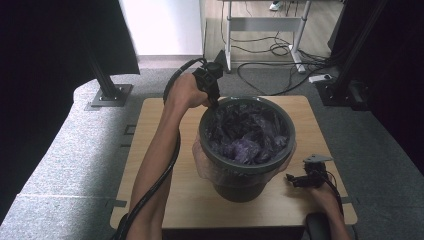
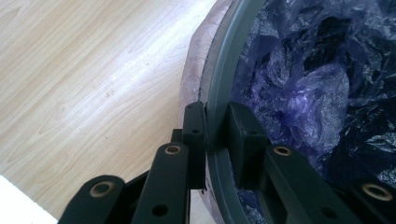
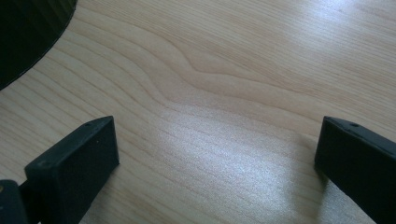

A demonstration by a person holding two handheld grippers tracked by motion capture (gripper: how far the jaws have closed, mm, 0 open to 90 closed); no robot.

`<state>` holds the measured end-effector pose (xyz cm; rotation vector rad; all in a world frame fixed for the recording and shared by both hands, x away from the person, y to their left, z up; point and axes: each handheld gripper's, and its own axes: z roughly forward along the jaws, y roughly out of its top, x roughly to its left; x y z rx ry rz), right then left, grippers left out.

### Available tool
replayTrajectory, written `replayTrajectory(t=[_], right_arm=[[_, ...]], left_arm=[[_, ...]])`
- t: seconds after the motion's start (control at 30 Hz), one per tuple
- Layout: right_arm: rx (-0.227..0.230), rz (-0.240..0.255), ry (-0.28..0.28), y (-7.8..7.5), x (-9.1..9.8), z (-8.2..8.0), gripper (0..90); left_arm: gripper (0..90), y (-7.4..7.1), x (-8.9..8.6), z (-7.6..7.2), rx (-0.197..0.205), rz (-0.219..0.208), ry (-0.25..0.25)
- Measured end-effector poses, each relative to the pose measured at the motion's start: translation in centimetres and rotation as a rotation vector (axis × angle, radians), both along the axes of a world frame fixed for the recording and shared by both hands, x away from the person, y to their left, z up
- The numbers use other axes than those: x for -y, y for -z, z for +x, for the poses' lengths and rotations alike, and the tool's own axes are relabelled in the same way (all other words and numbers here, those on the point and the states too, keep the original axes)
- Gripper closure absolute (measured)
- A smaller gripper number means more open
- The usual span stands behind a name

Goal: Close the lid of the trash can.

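**Left gripper clamped on bin rim; right gripper idle on table**

A dark grey waste bin (image 1: 245, 150) stands upright at the middle of a light wooden table (image 1: 150, 150). It is lined with a purple plastic bag (image 1: 247, 132), crumpled inside the bin. A pale, translucent skirt of plastic (image 1: 206, 162) hangs over the outside wall below the rim.

The left gripper (image 1: 212, 82) is at the far left edge of the bin, held in a hand (image 1: 184, 92) whose forearm reaches in from the near side along the bin's left. In the left gripper view, the left gripper (image 2: 215, 133) is clenched on the bin's rim (image 2: 224, 84): one jaw presses the outside, against the pale plastic, and the other presses the inside, against the purple liner. The rim runs straight between the two pads.

The right gripper (image 1: 305, 177) lies low at the near right of the table, just beside the bin's base and apart from it. In the right gripper view, the right gripper (image 3: 217, 144) is released: its jaws stand wide with bare wood between them. The bin's dark wall (image 3: 28, 32) shows at the upper left corner of that view.
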<state>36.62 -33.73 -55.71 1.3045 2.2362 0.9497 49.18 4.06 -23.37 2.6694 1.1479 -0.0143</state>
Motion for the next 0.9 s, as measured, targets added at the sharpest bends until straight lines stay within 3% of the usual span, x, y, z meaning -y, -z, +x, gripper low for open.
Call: replayTrajectory(t=[0.13,0.27,0.4,0.5,0.57,0.7,0.9], right_arm=[[0.000,0.000,0.000,0.0,0.0,0.0,0.0],[0.000,0.000,0.000,0.0,0.0,0.0,0.0],[0.000,-0.001,0.000,0.0,0.0,0.0,0.0],[0.000,-0.001,0.000,0.0,0.0,0.0,0.0],[0.000,-0.001,0.000,0.0,0.0,0.0,0.0],[0.000,-0.001,0.000,0.0,0.0,0.0,0.0],[0.000,0.000,0.000,0.0,0.0,0.0,0.0]], left_arm=[[58.4,-0.1,-0.4,-0.1,0.046,-0.017,0.009],[36.8,-0.4,-1.2,-0.2,0.146,-0.040,0.007],[18.8,0.1,-2.4,-0.2,0.215,-0.009,-0.009],[9.4,0.6,-3.6,-0.1,0.239,-0.070,-0.026],[1.8,0.8,-4.3,0.0,0.267,-0.077,-0.033],[0.0,1.4,-5.8,0.0,0.314,-0.086,-0.058],[0.0,2.8,-8.0,0.1,0.318,-0.119,-0.110]])
